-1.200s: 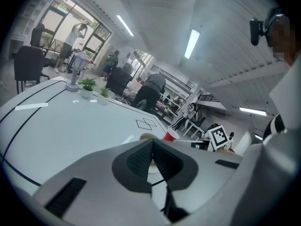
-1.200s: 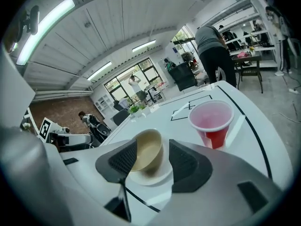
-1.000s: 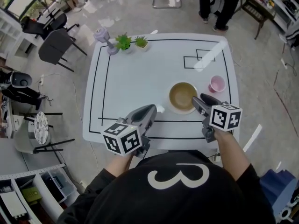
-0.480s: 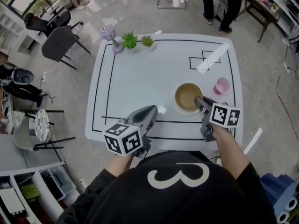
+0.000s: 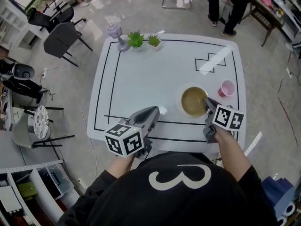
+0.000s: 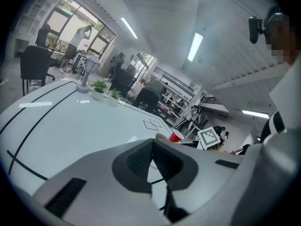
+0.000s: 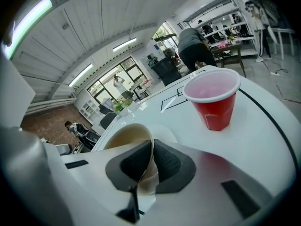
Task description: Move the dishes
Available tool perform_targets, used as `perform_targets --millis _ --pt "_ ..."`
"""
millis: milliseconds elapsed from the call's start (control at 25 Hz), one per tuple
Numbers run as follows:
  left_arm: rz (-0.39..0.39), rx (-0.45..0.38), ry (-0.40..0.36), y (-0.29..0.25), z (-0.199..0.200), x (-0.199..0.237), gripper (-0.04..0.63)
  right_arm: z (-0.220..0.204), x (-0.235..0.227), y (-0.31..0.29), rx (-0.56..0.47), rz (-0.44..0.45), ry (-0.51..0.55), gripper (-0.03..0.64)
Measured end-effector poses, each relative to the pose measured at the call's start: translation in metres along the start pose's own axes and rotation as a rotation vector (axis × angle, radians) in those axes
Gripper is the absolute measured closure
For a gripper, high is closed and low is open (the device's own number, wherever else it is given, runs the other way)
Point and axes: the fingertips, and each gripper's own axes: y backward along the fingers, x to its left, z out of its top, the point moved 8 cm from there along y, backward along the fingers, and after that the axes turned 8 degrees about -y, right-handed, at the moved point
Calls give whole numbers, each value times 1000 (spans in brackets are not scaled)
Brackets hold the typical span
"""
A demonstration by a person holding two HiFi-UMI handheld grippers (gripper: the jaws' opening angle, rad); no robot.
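Note:
A tan bowl (image 5: 193,100) with a white outside rests on the white table (image 5: 141,79) at its right front. My right gripper (image 5: 208,104) is shut on the bowl's near right rim; in the right gripper view the bowl (image 7: 127,138) wall is pinched between the two jaws of that gripper (image 7: 151,160). A red cup (image 7: 214,99) with a pink inside stands just right of the bowl, and the cup (image 5: 227,88) shows pink from above. My left gripper (image 5: 151,114) hovers over the table's front edge, shut and empty, its jaws (image 6: 151,160) meeting.
Two small potted plants (image 5: 144,40) and a grey lamp-like object (image 5: 116,33) stand at the table's far left edge. Black lines border the tabletop, with a stepped outline (image 5: 214,60) at the far right. Chairs (image 5: 63,39) and a standing person (image 5: 225,6) surround the table.
The bowl, held in my right gripper, has slid to the right toward the cup. The left gripper has stayed in place.

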Motion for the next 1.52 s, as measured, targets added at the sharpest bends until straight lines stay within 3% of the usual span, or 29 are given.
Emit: perform_targets --millis 720,1200,1520 --pt "55 -88 47 46 -1 11 594 2 80 0 45 136 132 606" --pt "181 -108 100 90 -25 20 594 -53 108 -40 209 187 218 604" --pt "279 -150 116 113 -35 36 594 -71 108 -73 264 186 249 600"
